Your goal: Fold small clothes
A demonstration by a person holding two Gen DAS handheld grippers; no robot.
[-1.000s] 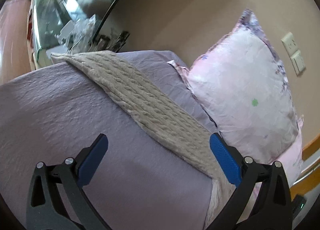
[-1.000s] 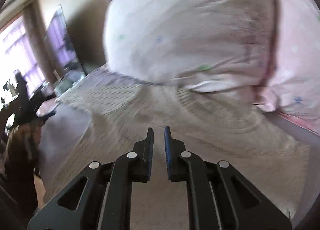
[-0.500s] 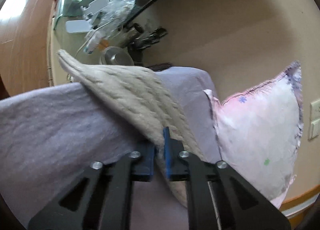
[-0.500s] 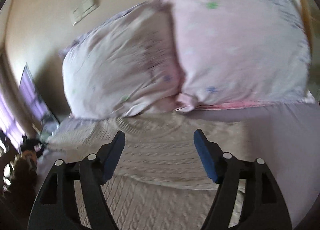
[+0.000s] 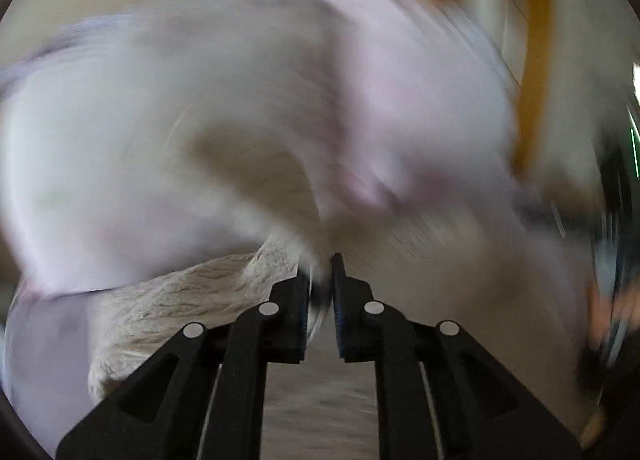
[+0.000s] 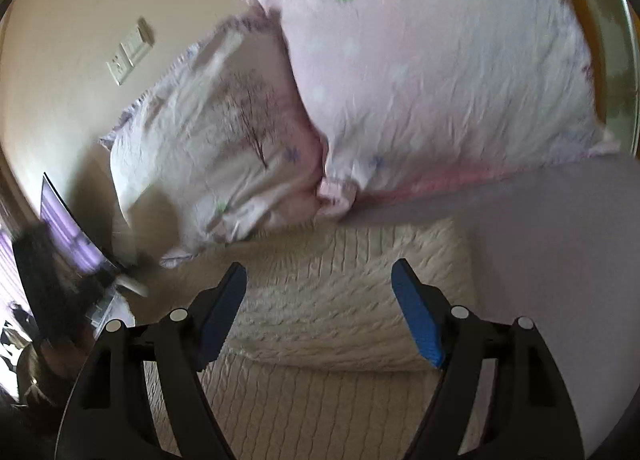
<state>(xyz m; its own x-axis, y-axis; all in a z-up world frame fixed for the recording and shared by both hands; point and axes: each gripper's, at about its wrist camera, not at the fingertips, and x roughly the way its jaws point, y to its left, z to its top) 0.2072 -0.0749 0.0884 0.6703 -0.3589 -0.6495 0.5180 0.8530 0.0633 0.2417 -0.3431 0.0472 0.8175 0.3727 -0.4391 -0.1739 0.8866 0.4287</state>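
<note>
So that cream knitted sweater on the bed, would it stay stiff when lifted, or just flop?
Probably flop: the sweater already lies doubled over in a soft fold, and it bends limply where the left tool pinches it. The chunky cable knit suggests some weight. Its rough texture should resist slipping from the pads.

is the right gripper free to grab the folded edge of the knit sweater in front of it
Probably yes. The right gripper is open and empty, with the cream cable-knit sweater lying right between its fingers; nothing lies over the fold edge. The pillows sit farther back, clear of it.
</note>
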